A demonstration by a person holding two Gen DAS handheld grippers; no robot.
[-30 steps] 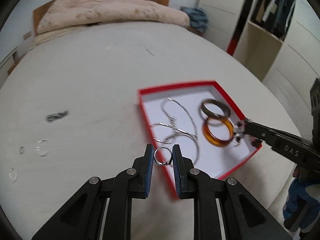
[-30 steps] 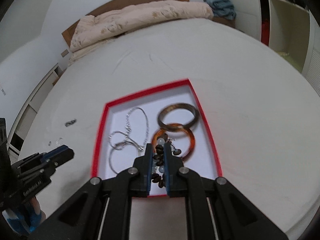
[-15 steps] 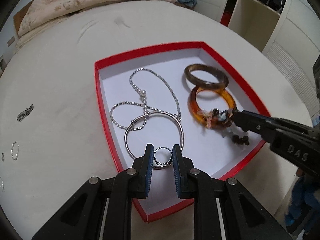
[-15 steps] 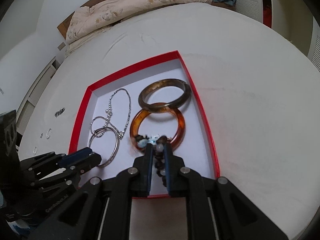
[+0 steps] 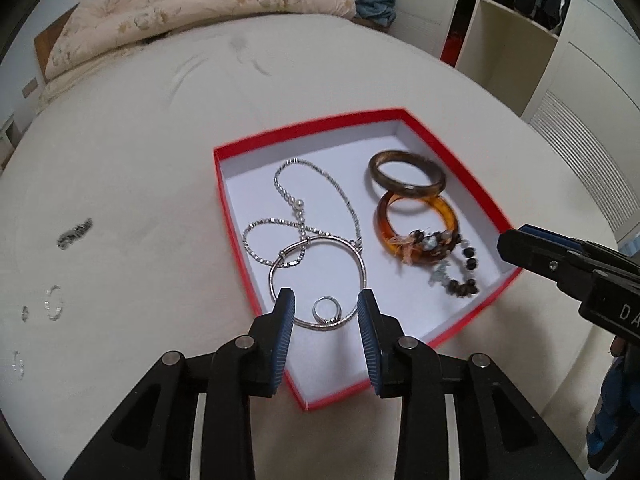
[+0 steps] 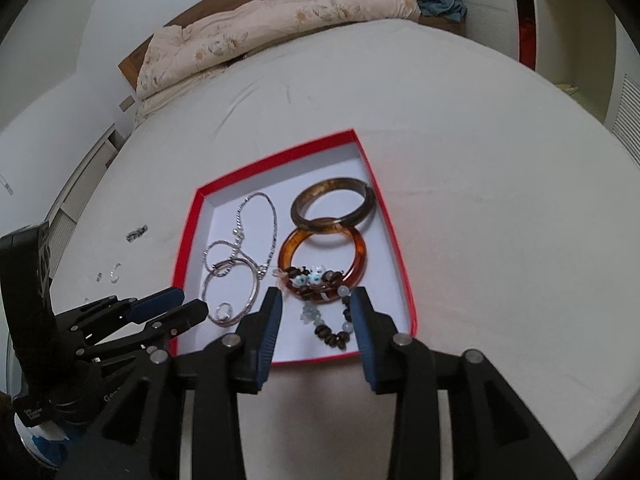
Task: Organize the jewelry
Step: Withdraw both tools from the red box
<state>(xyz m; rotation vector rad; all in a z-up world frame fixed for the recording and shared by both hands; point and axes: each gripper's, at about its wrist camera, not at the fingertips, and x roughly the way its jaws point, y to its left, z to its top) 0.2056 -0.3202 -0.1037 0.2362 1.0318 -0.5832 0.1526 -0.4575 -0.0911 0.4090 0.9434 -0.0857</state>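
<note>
A red box (image 5: 224, 200) (image 6: 382, 208) with a white floor lies on the bed. In it lie a silver chain (image 5: 344, 200), a silver hoop bangle (image 5: 362, 268) (image 6: 254, 280), a dark bangle (image 5: 406, 174) (image 6: 334, 204), an amber bangle (image 5: 416, 224) (image 6: 322, 260) and a beaded bracelet (image 5: 452, 256) (image 6: 328, 328). A silver ring (image 5: 327, 310) (image 6: 223, 312) rests on the floor between my left gripper's (image 5: 326, 308) open fingers. My right gripper (image 6: 316, 312) is open over the beaded bracelet; it also shows in the left wrist view (image 5: 516, 246).
On the white sheet left of the box lie a dark hair clip (image 5: 75, 232) (image 6: 136, 234) and several small silver pieces (image 5: 54, 302) (image 6: 114, 272). A rolled quilt (image 5: 192, 12) lies at the headboard. A wardrobe (image 5: 520, 32) stands at the right.
Both grippers opened. The left one let go of the silver ring and the right one let go of the beaded bracelet; both pieces now lie in the box.
</note>
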